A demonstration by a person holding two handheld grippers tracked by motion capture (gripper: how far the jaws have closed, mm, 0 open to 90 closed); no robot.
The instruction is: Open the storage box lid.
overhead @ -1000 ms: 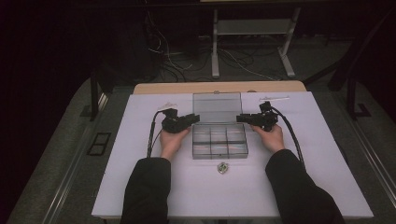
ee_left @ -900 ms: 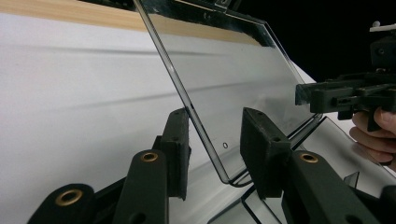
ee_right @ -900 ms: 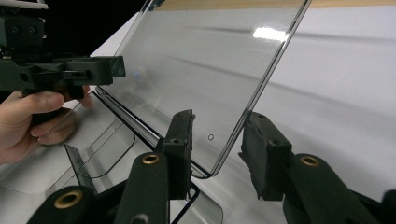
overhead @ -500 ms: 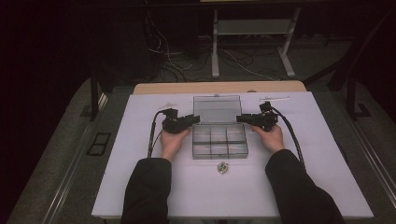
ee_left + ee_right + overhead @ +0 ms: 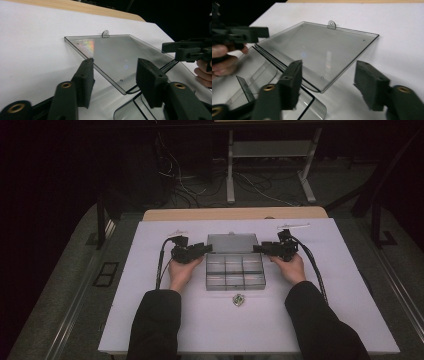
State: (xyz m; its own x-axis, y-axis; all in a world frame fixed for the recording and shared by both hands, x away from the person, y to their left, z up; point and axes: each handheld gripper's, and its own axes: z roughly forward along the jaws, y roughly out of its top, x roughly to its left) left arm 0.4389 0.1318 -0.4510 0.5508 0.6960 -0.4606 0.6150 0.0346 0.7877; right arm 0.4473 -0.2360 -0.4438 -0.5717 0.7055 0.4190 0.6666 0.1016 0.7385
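We are holding both grippers, left gripper point(image 5: 204, 249) and right gripper point(image 5: 258, 248), fingers wide, flanking the clear compartment box point(image 5: 235, 270), its lid point(image 5: 232, 243) lying open on the far side, on roomy white bench point(image 5: 150, 320).

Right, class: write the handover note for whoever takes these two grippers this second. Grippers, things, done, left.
Left gripper: open, holding nothing, at the left end of the box's hinge line.
Right gripper: open, holding nothing, at the right end of the same line.
Clear plastic box: mid-table on the white table, compartments look empty.
Lid: swung fully open, lying flat behind the box, hang tab at its far edge.
Small metal piece: on the table just in front of the box, untouched.
Done: the box is open.
Left: probably to put the small piece into a compartment, then close the lid.
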